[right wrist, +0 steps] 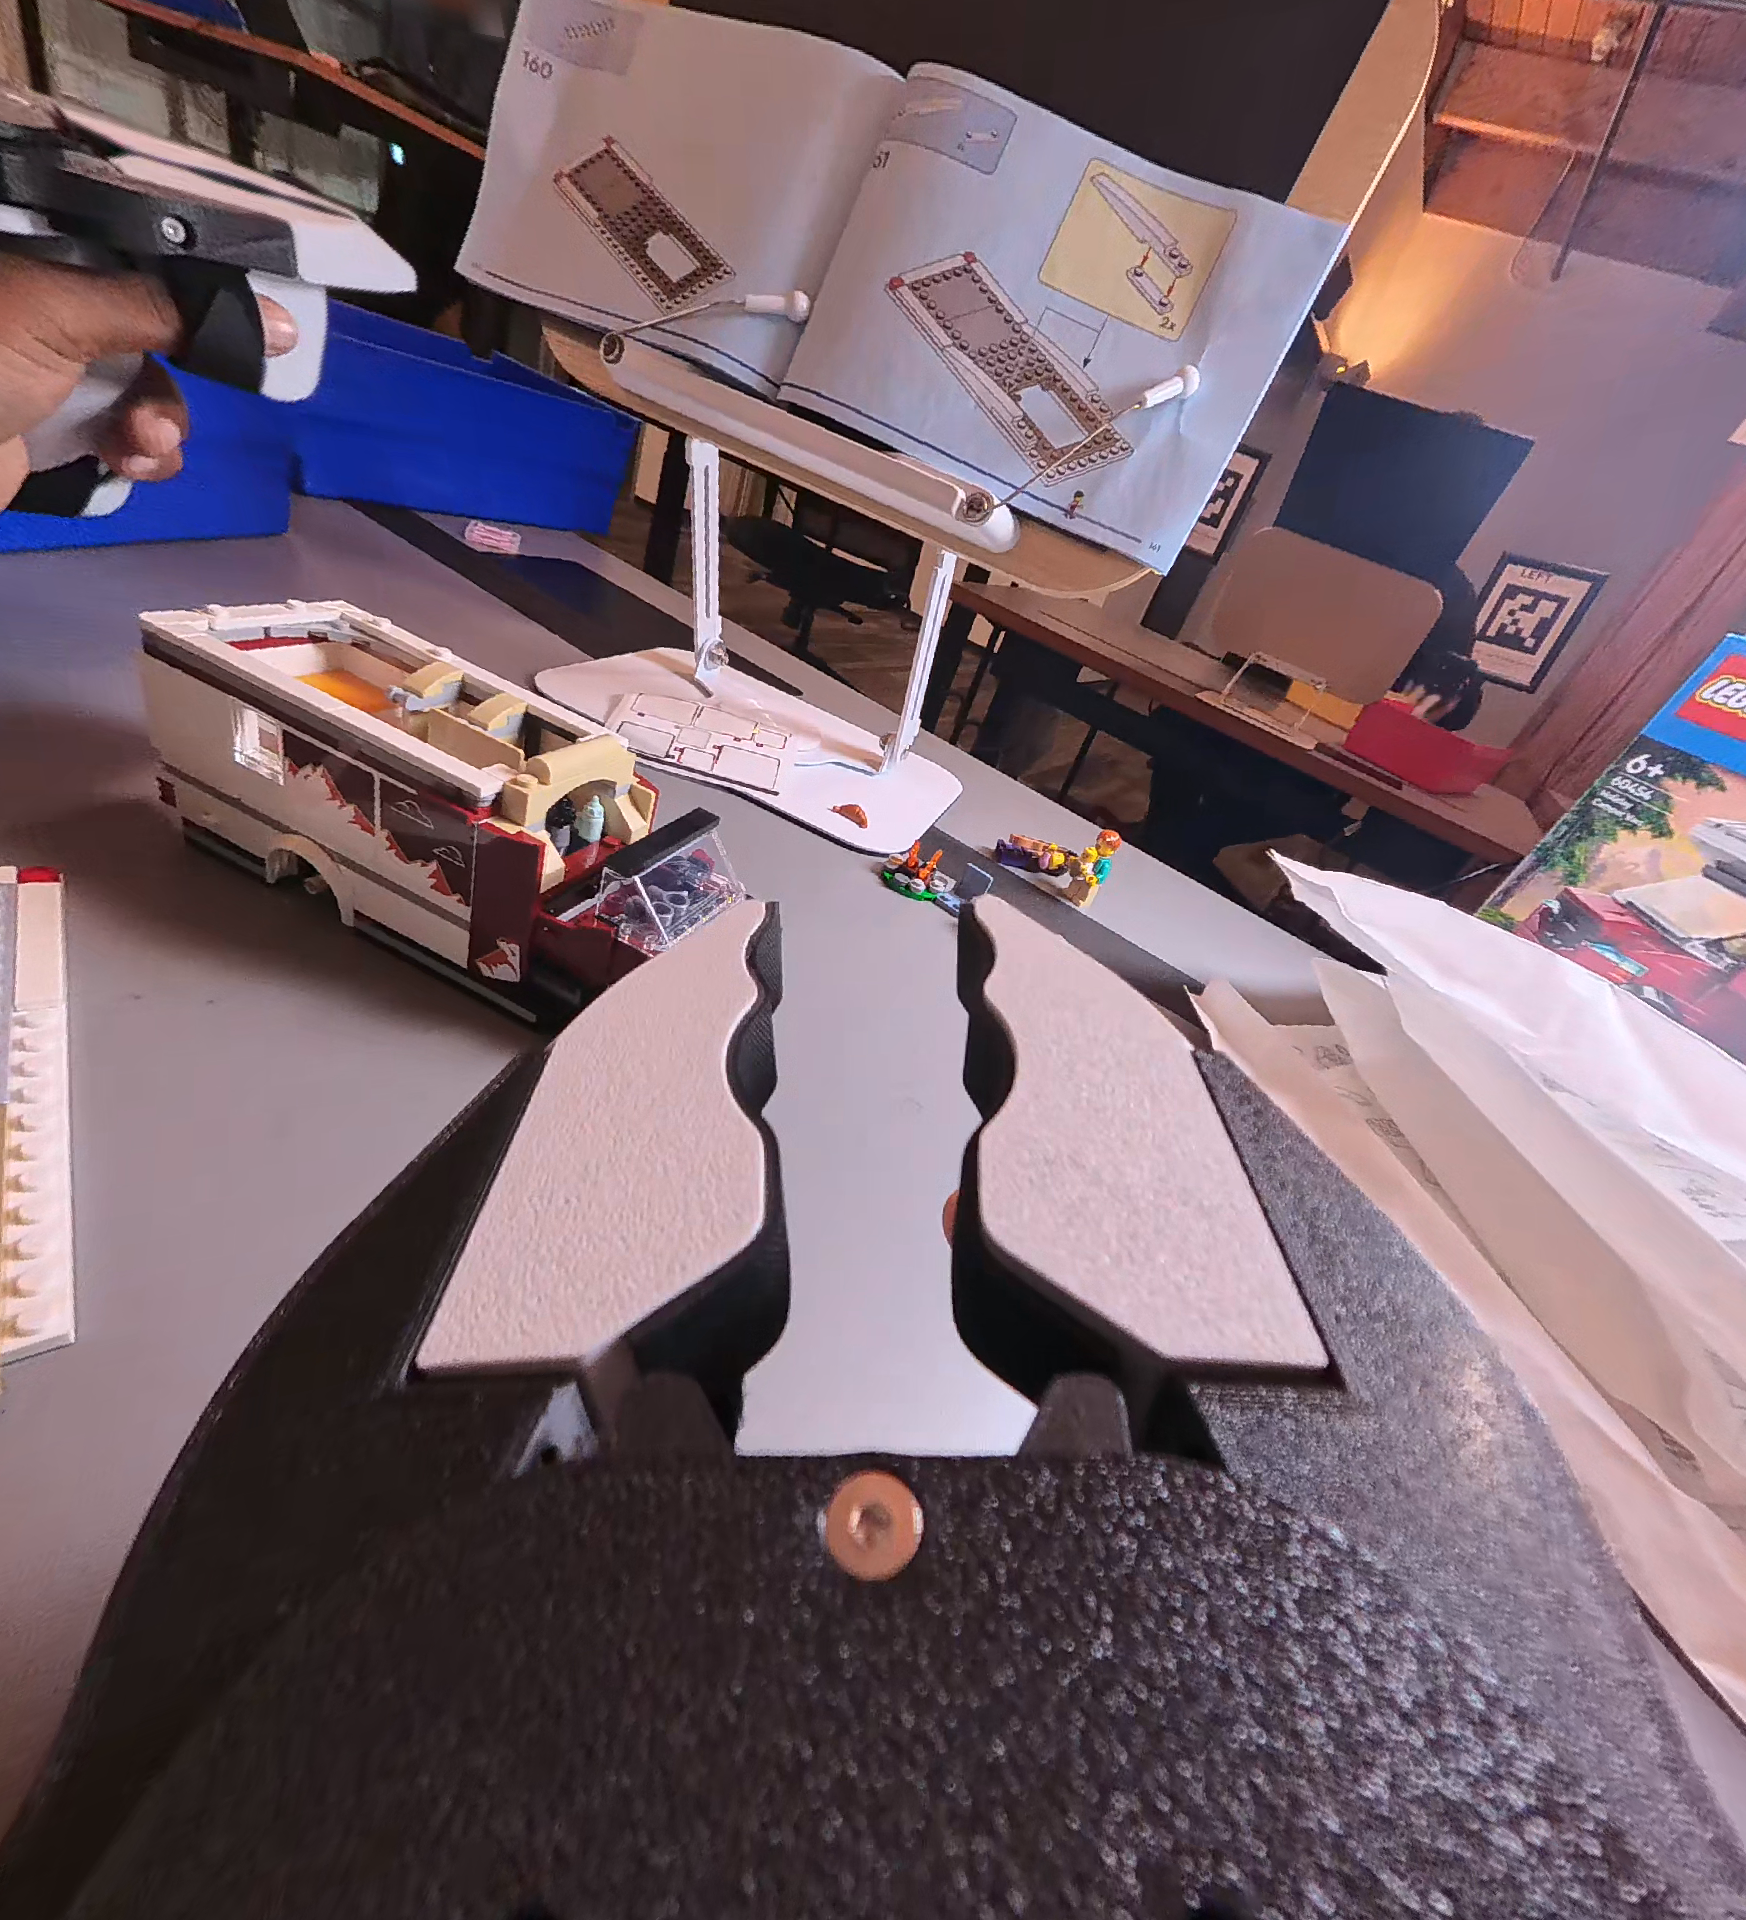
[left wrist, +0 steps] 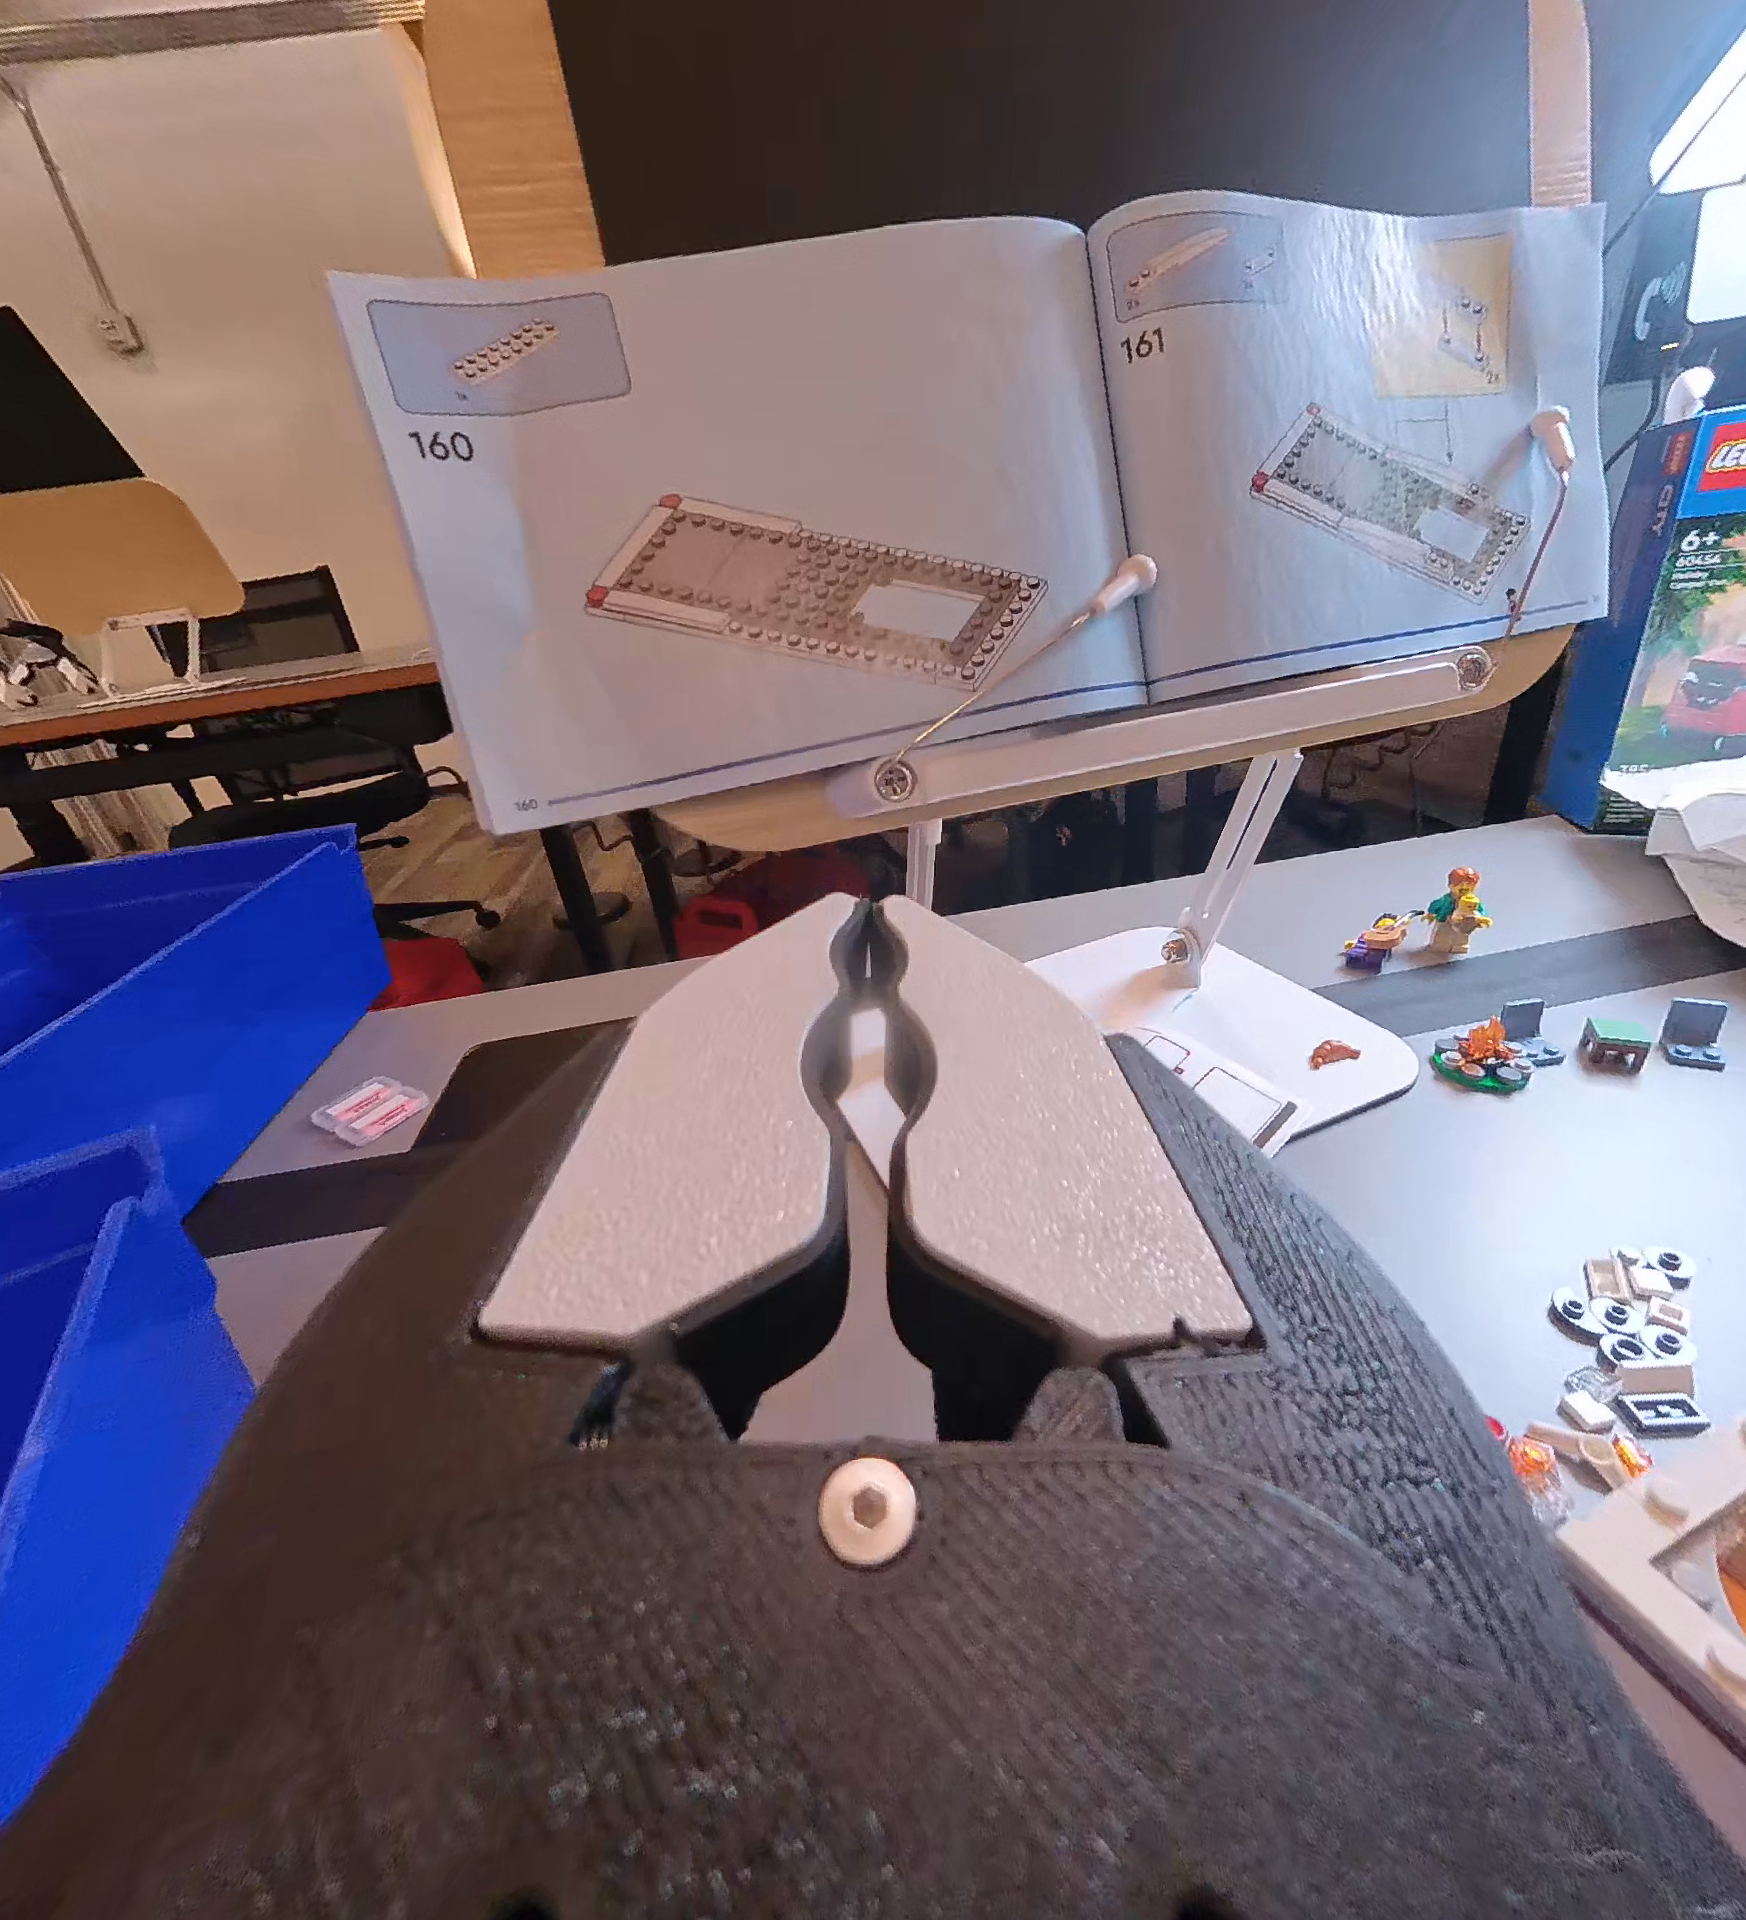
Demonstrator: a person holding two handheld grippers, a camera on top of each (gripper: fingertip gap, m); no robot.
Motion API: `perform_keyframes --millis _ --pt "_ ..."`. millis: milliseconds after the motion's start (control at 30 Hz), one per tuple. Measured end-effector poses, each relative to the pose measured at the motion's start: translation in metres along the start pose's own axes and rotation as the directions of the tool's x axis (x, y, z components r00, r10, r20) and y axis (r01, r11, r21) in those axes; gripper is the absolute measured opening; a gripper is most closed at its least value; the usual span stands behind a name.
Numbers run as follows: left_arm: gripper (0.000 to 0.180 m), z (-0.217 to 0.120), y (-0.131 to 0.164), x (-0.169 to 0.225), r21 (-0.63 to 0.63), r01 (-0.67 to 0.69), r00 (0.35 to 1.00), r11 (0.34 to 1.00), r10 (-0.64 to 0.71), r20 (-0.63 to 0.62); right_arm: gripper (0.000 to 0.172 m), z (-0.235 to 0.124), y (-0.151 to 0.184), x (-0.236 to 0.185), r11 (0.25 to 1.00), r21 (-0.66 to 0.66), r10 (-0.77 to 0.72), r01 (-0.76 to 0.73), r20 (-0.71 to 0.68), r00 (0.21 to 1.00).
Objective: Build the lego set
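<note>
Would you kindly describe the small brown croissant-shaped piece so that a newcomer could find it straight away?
Start at the white book stand holding the open instruction booklet and go down to its flat white base plate. The croissant piece lies alone on that plate's near corner, the only brown curved bit there, apart from the campfire build on the grey table.

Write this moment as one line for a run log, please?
left gripper: jaws shut, nothing held, raised before instruction booklet | right gripper: jaws open, nothing held, over grey table | brick camper van left of it
</note>
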State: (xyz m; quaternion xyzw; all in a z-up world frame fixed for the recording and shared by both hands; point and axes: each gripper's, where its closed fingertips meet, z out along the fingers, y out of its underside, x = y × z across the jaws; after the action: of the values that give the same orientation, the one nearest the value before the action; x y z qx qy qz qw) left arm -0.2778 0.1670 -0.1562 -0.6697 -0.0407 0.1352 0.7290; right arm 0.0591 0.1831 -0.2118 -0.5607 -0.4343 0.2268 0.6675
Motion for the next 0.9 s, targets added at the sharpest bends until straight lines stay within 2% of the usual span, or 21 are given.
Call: perform_keyframes --millis 133,567,667,900 --pt "0.0 -0.005 0.011 0.006 0.001 -0.019 1.0 1.0 0.019 -0.025 0.032 0.0 0.001 0.0 1.0 -0.002 0.004 -0.004 0.001 1.0" --pt "0.0 0.013 0.039 0.009 -0.025 -0.058 0.997 0.998 0.056 -0.06 0.032 0.002 0.006 -0.001 1.0 -0.016 -0.002 0.003 0.007 1.0" --pt "0.0 0.019 0.032 0.011 0.005 -0.069 0.996 0.998 0.069 -0.064 0.032 0.003 0.008 -0.002 1.0 -0.021 -0.015 0.015 0.009 1.0" --pt "0.0 0.052 -0.011 0.023 0.114 -0.116 0.991 0.987 0.123 -0.057 0.031 0.004 0.008 0.002 1.0 -0.02 -0.021 0.021 -0.012 1.0"
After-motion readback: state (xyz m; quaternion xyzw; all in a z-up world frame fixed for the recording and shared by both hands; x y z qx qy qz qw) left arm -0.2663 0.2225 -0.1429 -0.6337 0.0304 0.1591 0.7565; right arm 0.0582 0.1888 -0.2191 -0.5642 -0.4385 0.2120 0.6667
